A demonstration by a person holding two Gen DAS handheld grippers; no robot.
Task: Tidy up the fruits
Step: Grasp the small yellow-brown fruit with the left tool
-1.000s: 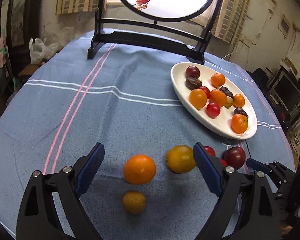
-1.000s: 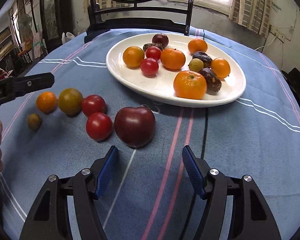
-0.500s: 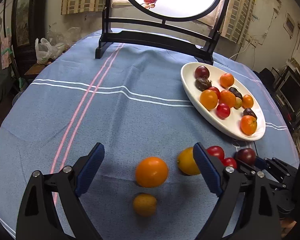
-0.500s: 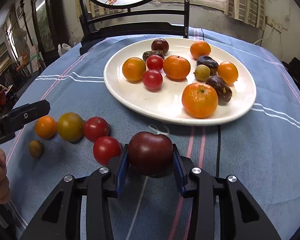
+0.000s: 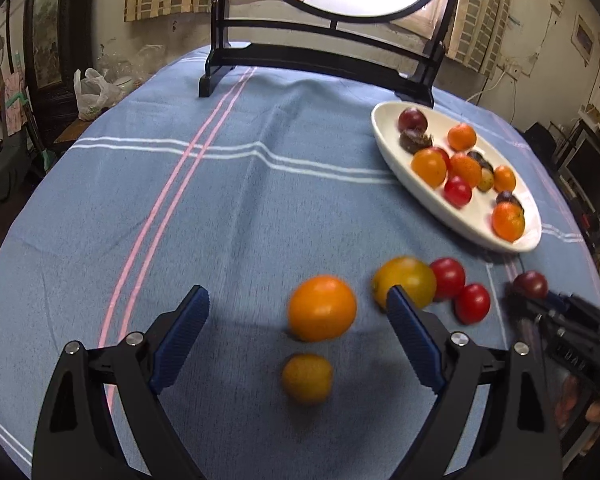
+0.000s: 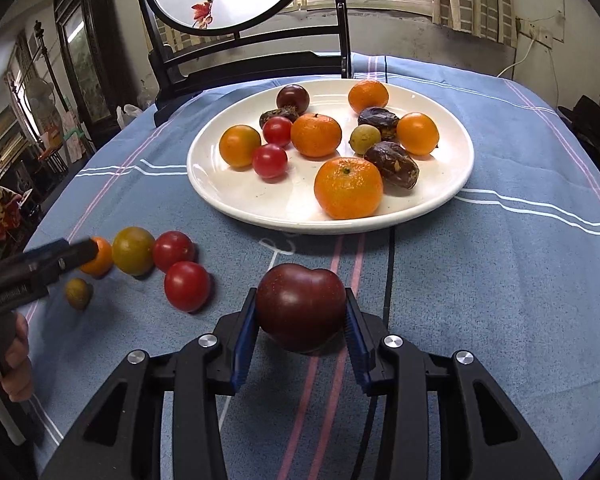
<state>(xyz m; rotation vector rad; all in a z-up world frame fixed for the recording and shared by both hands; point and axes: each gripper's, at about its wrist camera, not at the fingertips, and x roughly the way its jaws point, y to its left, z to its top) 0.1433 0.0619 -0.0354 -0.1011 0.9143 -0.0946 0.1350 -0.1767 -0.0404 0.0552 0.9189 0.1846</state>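
White plate [image 6: 456,184] with 12 fruits [image 6: 348,188]

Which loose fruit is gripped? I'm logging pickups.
The dark purple plum, clamped in the right gripper; the loose tomatoes and oranges lie untouched on the cloth.

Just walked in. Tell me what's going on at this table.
A person with a handheld gripper in each hand is sorting fruit on a blue tablecloth. The right gripper is shut on a dark plum, just short of a white plate already loaded with mandarins, tomatoes and dates. The left gripper is open over an orange fruit and a smaller yellow one. Two red tomatoes wait loose nearby.
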